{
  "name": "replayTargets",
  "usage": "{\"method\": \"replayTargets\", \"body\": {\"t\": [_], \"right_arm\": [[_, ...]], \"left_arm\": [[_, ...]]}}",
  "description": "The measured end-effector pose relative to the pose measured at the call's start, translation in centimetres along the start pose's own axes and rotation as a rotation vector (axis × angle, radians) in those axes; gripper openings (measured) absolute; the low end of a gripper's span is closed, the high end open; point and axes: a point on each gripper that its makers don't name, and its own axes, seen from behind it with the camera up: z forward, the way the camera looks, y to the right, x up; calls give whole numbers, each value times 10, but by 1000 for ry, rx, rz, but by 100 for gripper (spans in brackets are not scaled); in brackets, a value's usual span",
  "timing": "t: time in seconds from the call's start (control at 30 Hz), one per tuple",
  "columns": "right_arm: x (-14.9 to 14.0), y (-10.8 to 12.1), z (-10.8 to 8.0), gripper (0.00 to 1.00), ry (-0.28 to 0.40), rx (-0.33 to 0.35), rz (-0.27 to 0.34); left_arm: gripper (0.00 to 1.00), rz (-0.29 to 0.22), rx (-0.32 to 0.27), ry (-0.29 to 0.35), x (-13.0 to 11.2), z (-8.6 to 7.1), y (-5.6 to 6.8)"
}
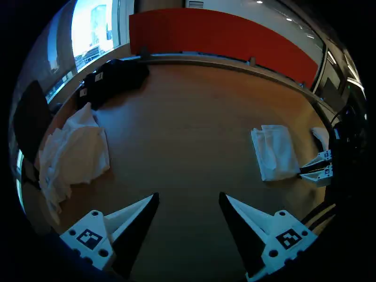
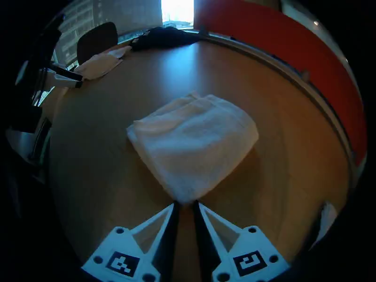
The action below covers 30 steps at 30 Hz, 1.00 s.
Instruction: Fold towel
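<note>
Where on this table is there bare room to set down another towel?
The wide bare stretch between the towel pile and the folded towel, ahead of the open left gripper. Crowded: around that pile and the bag.

Whether the right gripper pinches the folded towel at its near corner is unclear, a white cloth is cut off at the edge, and the dark heap, perhaps bags, is too dim to name.
</note>
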Motion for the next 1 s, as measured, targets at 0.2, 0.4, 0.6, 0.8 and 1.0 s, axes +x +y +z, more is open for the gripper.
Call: {"method": "replayTargets", "body": {"t": [0.2,0.4,0.6,0.8,1.0], "right_arm": [[1,-2,0,5,6,0,-11],[4,-1,-2,5,16,-9,-5],[21,1,-15,5,52,-21,-13],[56,5,-32,5,99,-33,-38],[98,10,-49,5,150,-53,-94]], "left_arm": [[94,3,-1,-2,0,1,0],[94,7,-3,-2,0,1,0],[94,12,-6,3,2,1,0],[94,12,-17,14,5,0,3],[94,20,-25,29,10,-3,6]]}}
